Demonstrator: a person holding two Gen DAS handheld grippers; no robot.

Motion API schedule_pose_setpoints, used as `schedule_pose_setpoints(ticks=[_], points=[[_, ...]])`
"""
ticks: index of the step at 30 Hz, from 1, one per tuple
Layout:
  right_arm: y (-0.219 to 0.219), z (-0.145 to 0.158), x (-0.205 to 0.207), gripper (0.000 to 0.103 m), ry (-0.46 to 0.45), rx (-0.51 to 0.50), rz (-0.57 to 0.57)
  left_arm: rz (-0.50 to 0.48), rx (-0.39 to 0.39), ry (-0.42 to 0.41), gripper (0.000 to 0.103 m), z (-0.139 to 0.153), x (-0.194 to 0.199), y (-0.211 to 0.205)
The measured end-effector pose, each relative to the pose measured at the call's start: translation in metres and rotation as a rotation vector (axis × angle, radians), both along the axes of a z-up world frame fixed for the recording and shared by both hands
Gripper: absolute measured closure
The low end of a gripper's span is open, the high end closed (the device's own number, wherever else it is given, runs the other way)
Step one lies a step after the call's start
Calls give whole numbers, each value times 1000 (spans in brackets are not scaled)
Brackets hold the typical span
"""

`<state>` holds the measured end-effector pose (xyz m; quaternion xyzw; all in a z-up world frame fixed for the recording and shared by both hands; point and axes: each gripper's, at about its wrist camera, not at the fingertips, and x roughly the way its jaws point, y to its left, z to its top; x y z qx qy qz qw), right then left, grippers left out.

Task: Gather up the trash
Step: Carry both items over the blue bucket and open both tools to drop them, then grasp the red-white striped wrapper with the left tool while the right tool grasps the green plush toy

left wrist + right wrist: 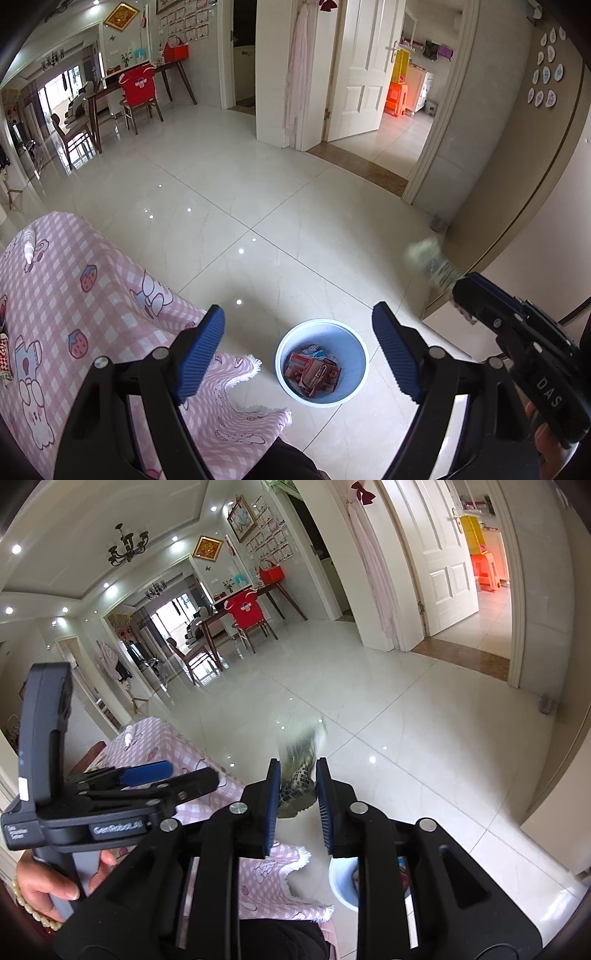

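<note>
A light blue bin (356, 363) stands on the tiled floor and holds red and white packets (314, 373). My left gripper (298, 310) hangs open above it with nothing between its blue pads. A crumpled green and white wrapper (301, 771) sits blurred between the pads of my right gripper (297, 764). The pads stand slightly apart from it and do not visibly press it. In the left wrist view the same wrapper (432, 262) sticks out ahead of the right gripper (460, 295), up and to the right of the bin.
A table under a pink checked cloth (92, 295) stands left of the bin, with a small white dropper bottle (28, 243) on it. A person's hand (48, 882) holds the left gripper (188, 773). Glossy floor stretches to a dining table with chairs (110, 107) and open doorways (402, 122).
</note>
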<state>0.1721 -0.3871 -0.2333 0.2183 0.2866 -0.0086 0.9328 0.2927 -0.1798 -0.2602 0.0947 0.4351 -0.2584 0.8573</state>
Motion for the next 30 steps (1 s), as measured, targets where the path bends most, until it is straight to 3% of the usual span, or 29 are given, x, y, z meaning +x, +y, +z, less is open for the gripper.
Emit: schedule_pose_setpoints(ticks=[1,2,10,16,21,30], points=[[0,1,2,48,2,-1,-3,3,-3,2,23,0,1,2],[-1,1,2,41,-3,-4,-21,5,-6,4,23,0,2,5],[3,3,5,41,3,-2,-25,22,-25,8,23,1,4,20],[28,5,13,41,14,-8,37,60,-47,-15,23,8,-1,51],[70,12,25,41,10,-21,126,136,-50,-59,23,21,-2,101],[177,28,62,41,11,-50,345,411,-7,-99,23,27,12,233]])
